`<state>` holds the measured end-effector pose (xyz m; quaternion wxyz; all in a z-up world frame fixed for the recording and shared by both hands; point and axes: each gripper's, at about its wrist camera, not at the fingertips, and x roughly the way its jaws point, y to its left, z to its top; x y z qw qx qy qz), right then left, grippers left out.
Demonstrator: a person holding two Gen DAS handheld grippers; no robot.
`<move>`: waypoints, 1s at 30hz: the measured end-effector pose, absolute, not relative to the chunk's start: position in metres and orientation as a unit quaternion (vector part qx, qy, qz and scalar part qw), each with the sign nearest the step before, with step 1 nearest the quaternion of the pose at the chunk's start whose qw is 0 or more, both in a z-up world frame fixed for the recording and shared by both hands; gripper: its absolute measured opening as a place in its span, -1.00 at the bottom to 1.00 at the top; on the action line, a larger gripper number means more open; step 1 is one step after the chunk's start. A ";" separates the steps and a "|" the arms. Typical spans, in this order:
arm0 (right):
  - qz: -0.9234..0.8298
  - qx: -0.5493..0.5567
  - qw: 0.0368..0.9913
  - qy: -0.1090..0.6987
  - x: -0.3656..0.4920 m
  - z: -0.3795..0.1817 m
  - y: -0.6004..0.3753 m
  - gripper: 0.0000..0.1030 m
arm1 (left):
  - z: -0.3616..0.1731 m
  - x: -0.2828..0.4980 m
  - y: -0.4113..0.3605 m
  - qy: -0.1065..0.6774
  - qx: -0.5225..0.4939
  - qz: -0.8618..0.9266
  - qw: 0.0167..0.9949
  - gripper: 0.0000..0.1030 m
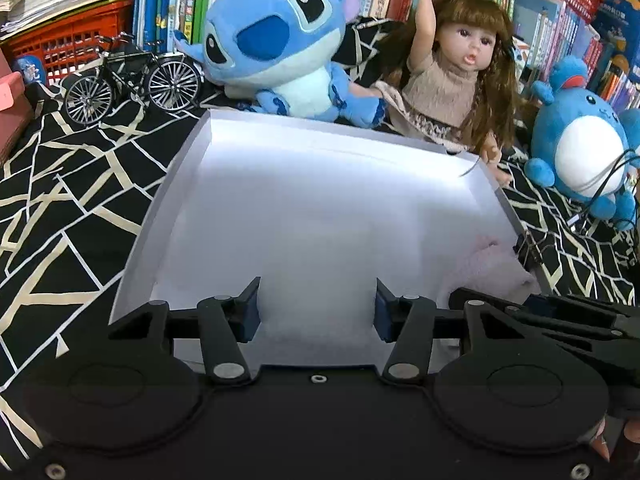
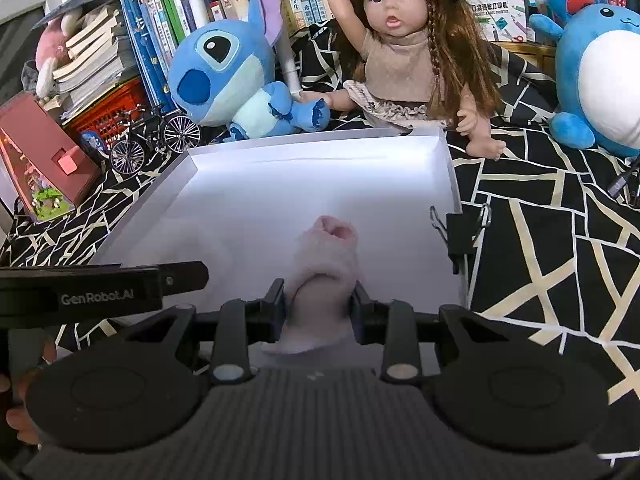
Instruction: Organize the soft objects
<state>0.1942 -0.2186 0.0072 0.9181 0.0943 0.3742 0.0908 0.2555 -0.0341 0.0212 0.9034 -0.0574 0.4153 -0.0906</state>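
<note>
A shallow white box (image 1: 200,148) (image 2: 448,152) lies on the patterned cloth. My right gripper (image 2: 319,304) is shut on a pale pink fluffy soft item (image 2: 328,248) and holds it over the box's near right part. The same pink item (image 1: 492,264) shows at the box's right side in the left wrist view, with the right gripper's black body (image 1: 560,316) beside it. My left gripper (image 1: 317,308) is open and empty above the box's near edge.
A blue Stitch plush (image 1: 276,44) (image 2: 232,76), a long-haired doll (image 1: 460,68) (image 2: 404,52) and a round blue plush (image 1: 588,148) (image 2: 600,76) sit behind the box. A model bicycle (image 1: 132,80) (image 2: 156,140), red crate (image 1: 68,44), books and a binder clip (image 2: 460,232) surround it.
</note>
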 end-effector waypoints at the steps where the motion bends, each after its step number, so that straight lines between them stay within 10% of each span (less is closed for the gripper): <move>1: 0.091 0.093 0.918 0.375 0.194 0.007 -0.218 -0.28 | 0.020 0.256 -0.035 0.417 -0.055 -0.092 0.902 0.00; 30: 0.138 0.054 0.959 0.243 0.113 0.061 -0.223 0.74 | 0.070 0.154 -0.002 0.329 -0.015 -0.115 0.937 0.84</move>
